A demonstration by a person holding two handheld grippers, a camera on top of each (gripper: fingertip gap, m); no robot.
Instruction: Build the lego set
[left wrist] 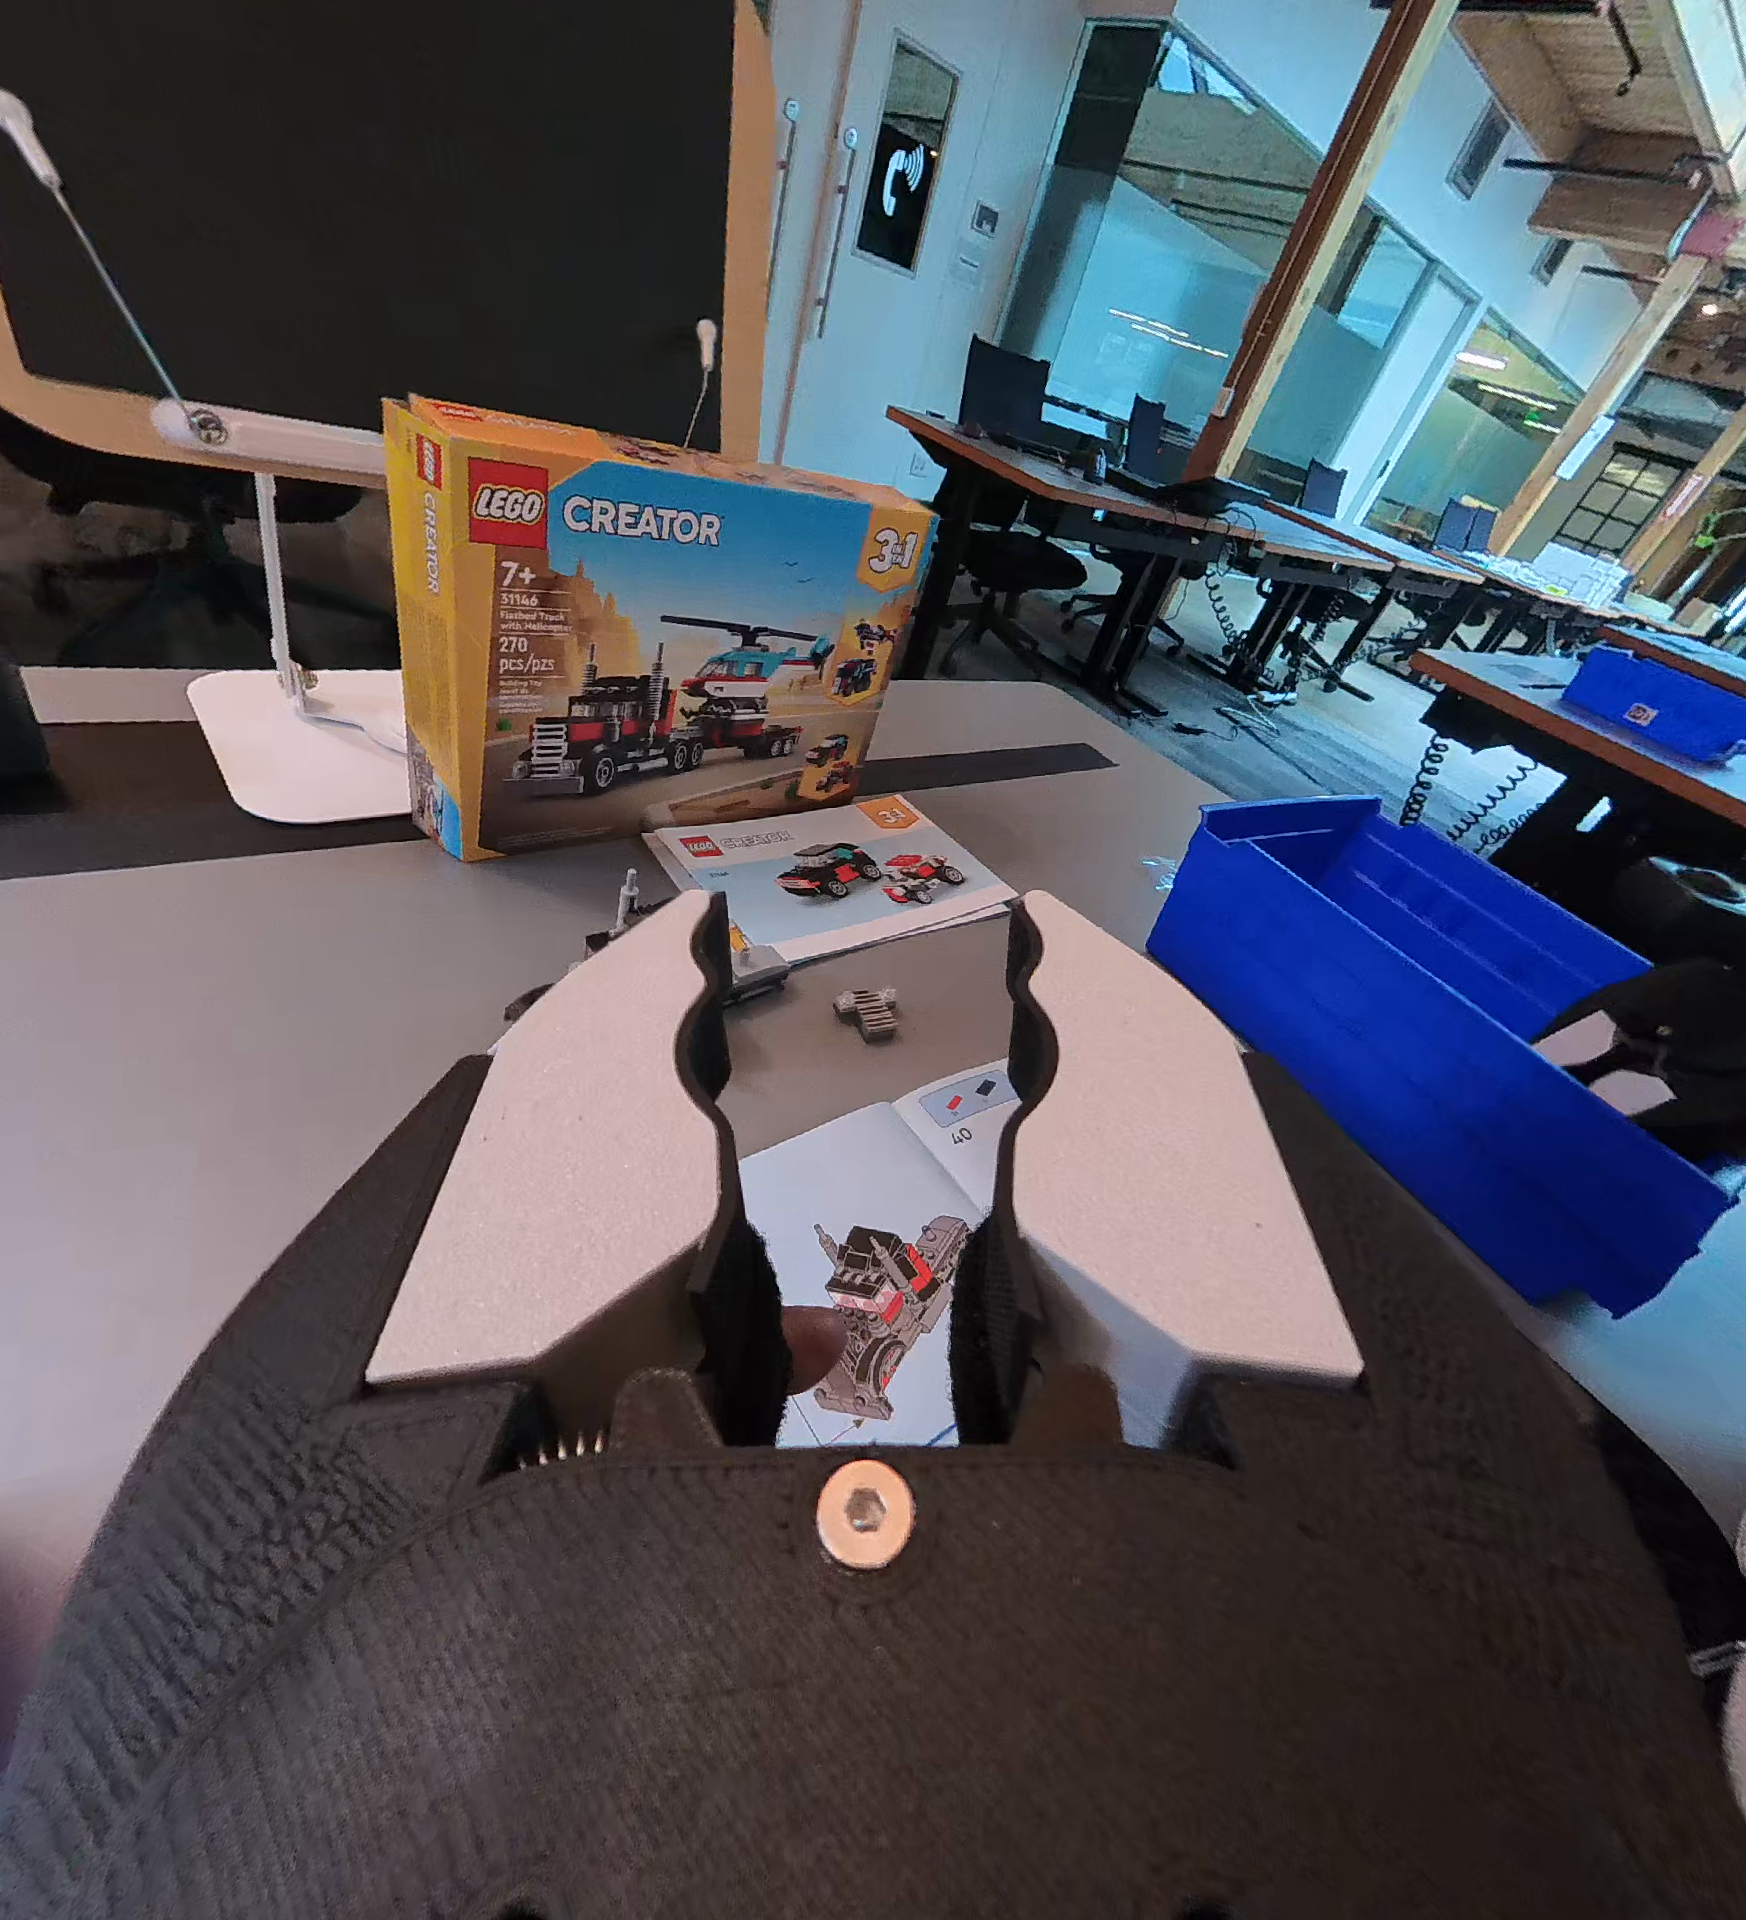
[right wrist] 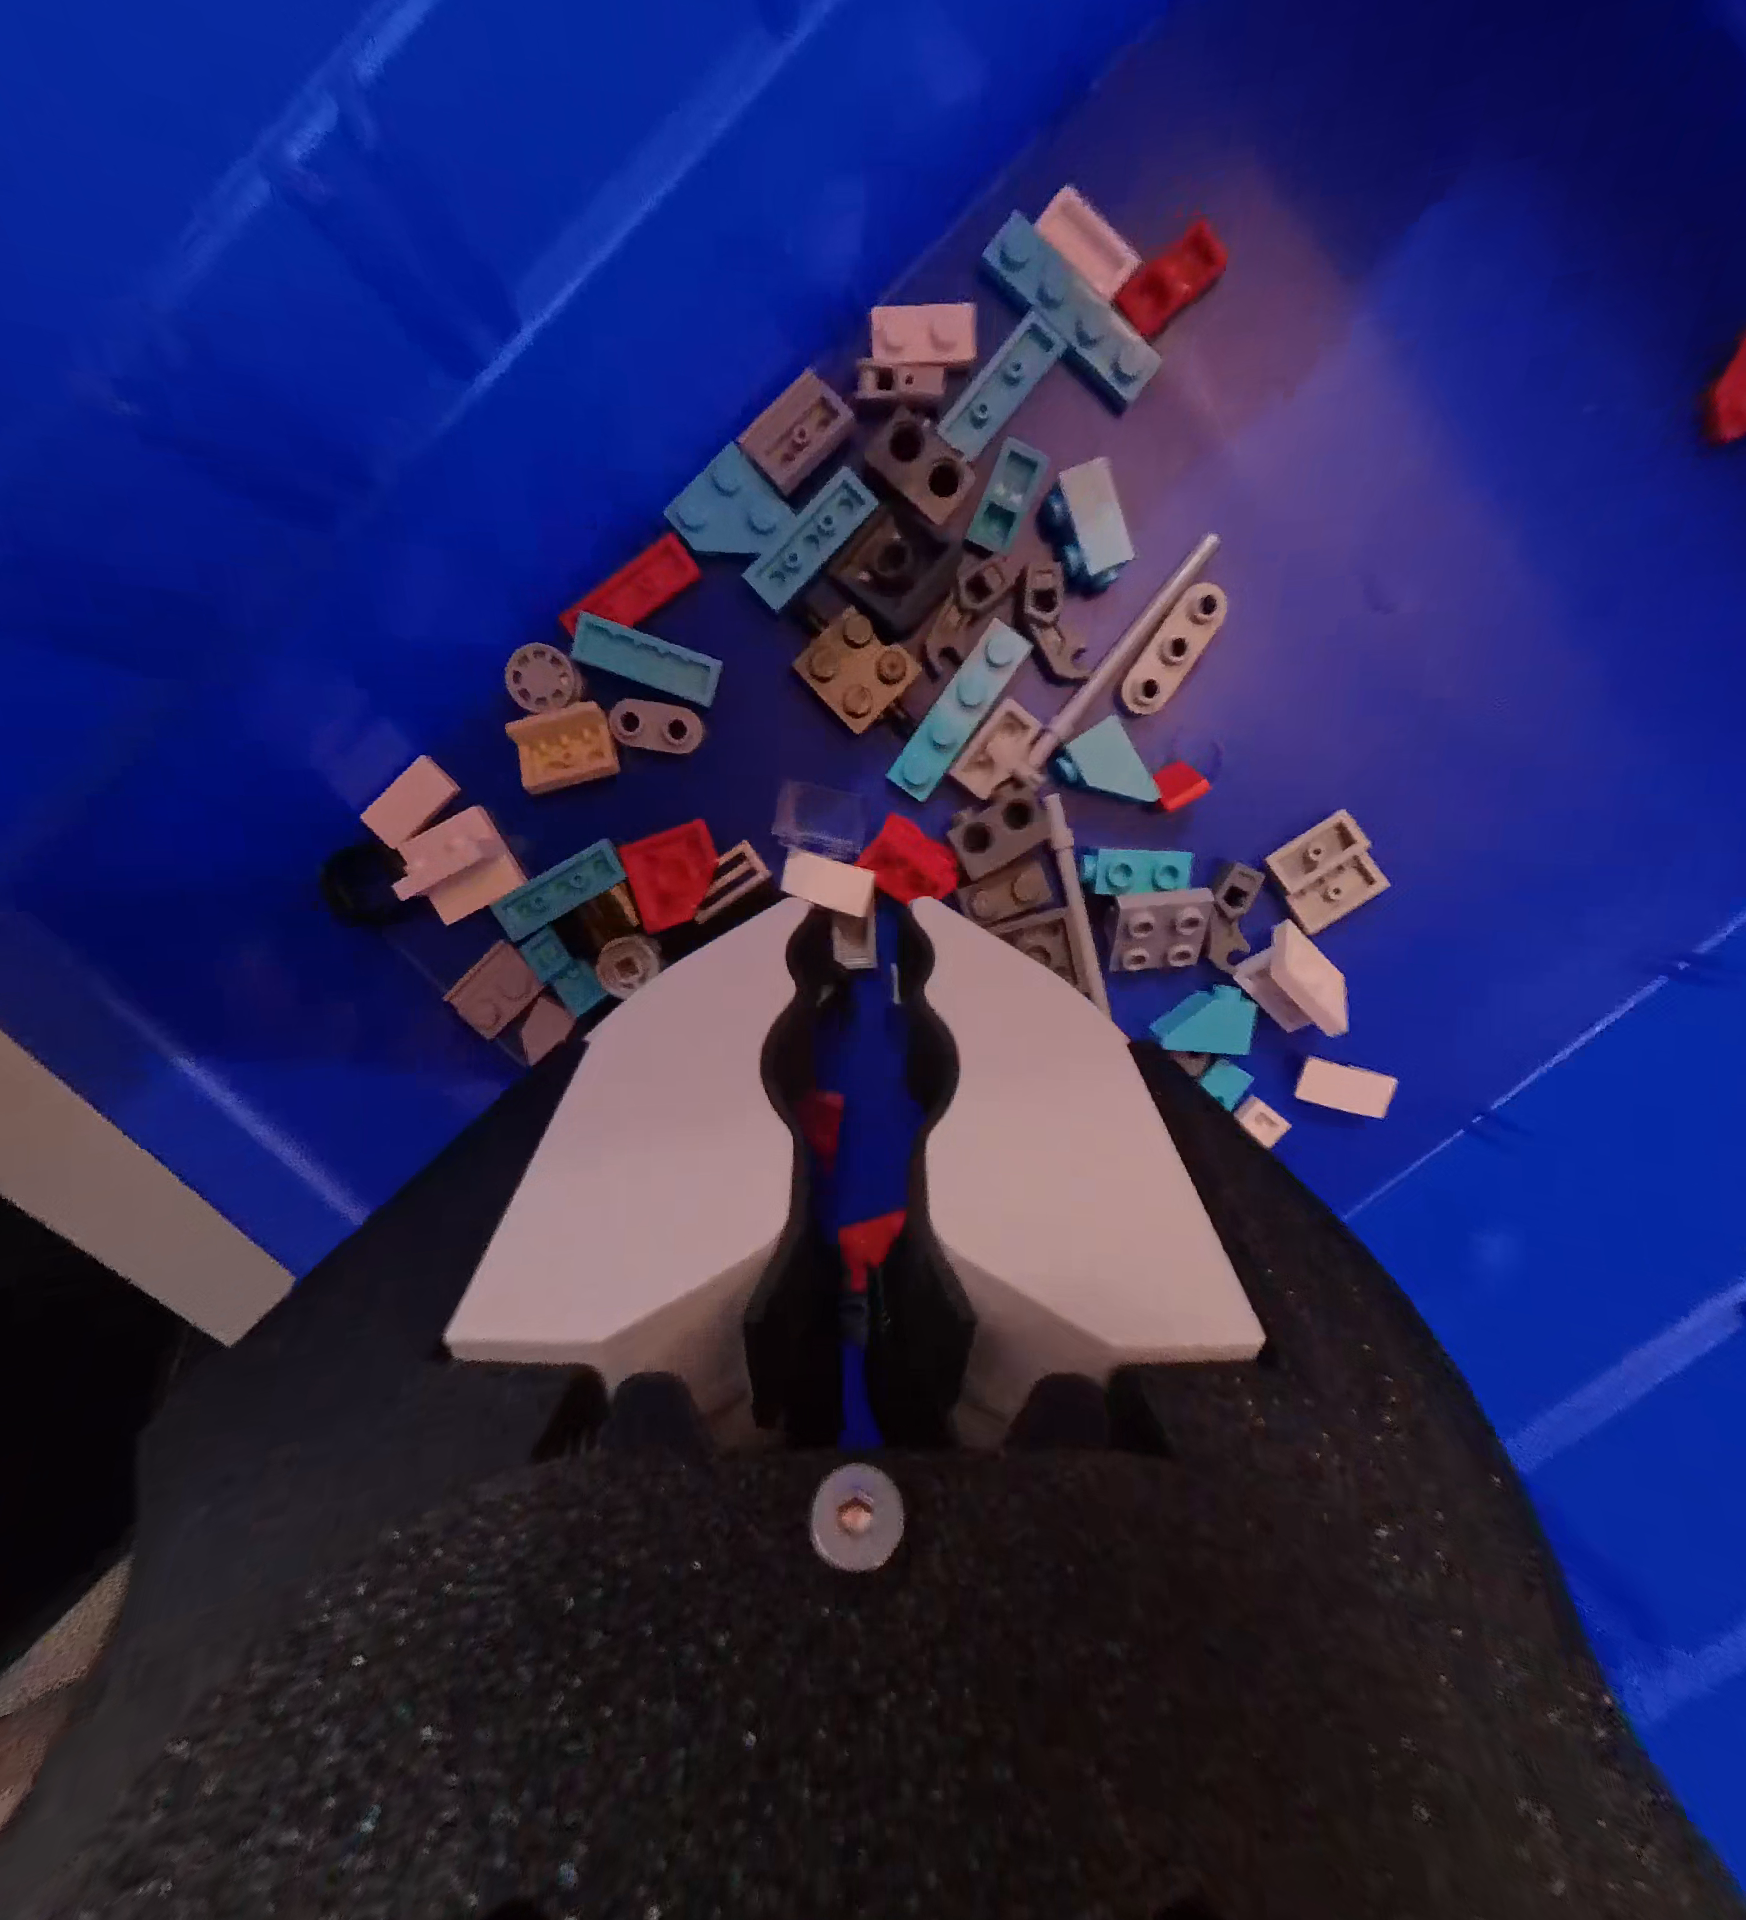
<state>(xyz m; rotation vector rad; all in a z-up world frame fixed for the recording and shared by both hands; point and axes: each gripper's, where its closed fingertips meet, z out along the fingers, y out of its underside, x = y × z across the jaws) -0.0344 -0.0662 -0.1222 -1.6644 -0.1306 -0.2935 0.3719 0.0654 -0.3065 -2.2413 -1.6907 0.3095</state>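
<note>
The left gripper [left wrist: 864, 920] hangs over the grey table [left wrist: 225, 1039], fingers spread and empty, above the open instruction booklet [left wrist: 848, 1195]. The set box [left wrist: 661, 634] stands behind a small grey sub-assembly [left wrist: 869, 1010]. The right gripper [right wrist: 856, 914] reaches into the blue bin [right wrist: 329, 312], fingers nearly together, pinching a small white plate [right wrist: 827, 883] above the loose bricks [right wrist: 910, 582].

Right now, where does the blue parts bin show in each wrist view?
Left wrist view: the blue bin sits right of centre on the grey table.
Right wrist view: its walls and floor fill the frame, loose bricks inside.
Shared landmark: the bin itself.
</note>
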